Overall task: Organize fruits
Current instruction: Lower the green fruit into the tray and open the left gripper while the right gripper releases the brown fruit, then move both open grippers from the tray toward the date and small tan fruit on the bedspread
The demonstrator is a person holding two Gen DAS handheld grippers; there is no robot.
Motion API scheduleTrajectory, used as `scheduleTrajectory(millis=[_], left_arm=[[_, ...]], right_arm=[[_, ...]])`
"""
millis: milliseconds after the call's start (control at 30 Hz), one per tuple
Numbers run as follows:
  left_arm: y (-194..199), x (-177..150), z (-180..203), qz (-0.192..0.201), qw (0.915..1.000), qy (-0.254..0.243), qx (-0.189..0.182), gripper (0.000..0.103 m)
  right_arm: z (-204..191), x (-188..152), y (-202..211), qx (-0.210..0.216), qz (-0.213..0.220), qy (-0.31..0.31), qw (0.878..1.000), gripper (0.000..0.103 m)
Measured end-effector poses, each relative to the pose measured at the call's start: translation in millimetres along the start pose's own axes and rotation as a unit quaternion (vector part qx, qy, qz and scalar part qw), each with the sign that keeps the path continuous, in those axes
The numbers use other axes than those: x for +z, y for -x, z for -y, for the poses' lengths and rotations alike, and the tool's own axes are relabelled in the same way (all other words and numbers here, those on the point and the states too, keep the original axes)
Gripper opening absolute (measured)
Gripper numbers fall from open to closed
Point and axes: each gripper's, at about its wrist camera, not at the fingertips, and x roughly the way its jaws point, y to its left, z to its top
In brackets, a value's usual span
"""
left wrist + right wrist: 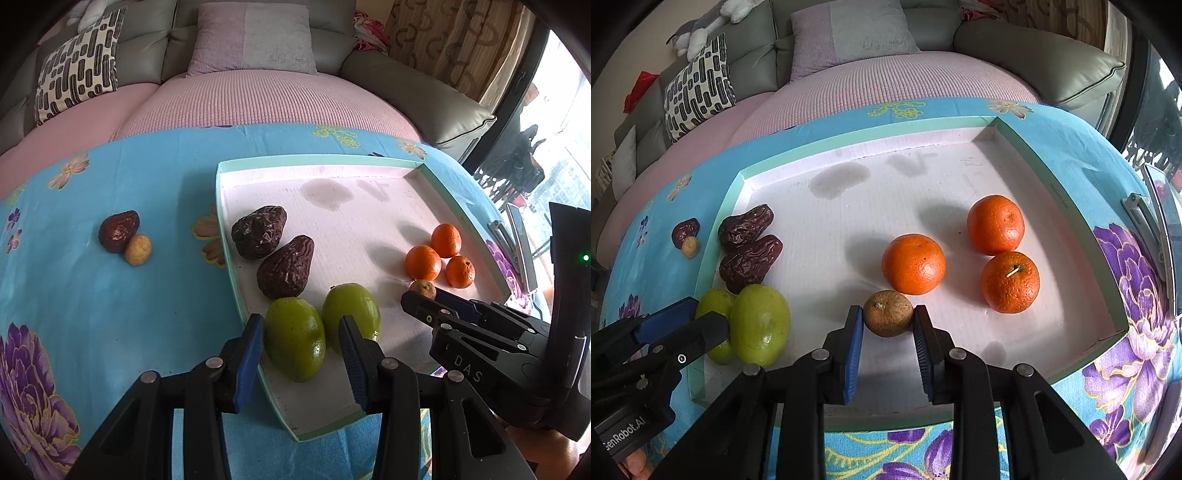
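Right gripper (888, 325) has its jaws clamped on the small brown fruit (888, 313), low over the tray (960, 125) floor, just in front of the three oranges (913, 264). Left gripper (302, 338) brackets one green fruit (294, 338), pads seemingly pressing its sides. Outside, the loose date (119, 231) and tan ball (137, 250) lie left, nearer the left hand.

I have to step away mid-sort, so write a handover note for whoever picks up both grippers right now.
Right gripper: shut on the small brown fruit, low in the tray near the three oranges.
Left gripper: shut on the near green fruit, inside the tray beside the second green fruit.
Done: two dark dates, both green fruits and the oranges sit grouped in the tray.
Left: release both held fruits; bring in the small date and the yellowish fruit touching it, out on the tablecloth.
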Motion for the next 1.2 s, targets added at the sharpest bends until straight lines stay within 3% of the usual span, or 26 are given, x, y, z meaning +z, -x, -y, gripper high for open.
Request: scheduleTrajectory(millis=[333,400,733,833,900,967,1033,1067,1200], left_arm=[[10,3,-1,0.006,1.0000,0.003,-0.005,0.046],[18,4,-3,0.016,0.9999,0.003,-0.005,0.046],[49,12,-49,0.064,0.9955,0.059,0.037,0.050],[45,11,-67,0.059,0.9931,0.084,0.057,0.055],[41,10,-77,0.054,0.9907,0.101,0.074,0.072],[39,8,-85,0.053,0.9879,0.111,0.094,0.081],[37,6,-88,0.053,0.9867,0.111,0.106,0.084],[36,6,-89,0.053,0.9862,0.110,0.112,0.087],[33,6,-88,0.054,0.9860,0.100,0.122,0.097]], right_arm=[[0,0,2,0.001,0.004,0.000,1.000,0.031],[-1,1,5,0.002,0.010,0.001,1.000,0.041],[-11,6,26,0.013,0.053,0.018,0.998,0.042],[-13,6,25,0.012,0.052,0.021,0.998,0.042],[-13,7,24,0.011,0.050,0.021,0.998,0.042],[-13,7,23,0.007,0.052,0.020,0.998,0.042],[-12,7,23,0.001,0.053,0.014,0.998,0.056],[-11,7,23,0.001,0.054,0.012,0.998,0.069],[-10,8,21,0.000,0.053,0.008,0.999,0.073]])
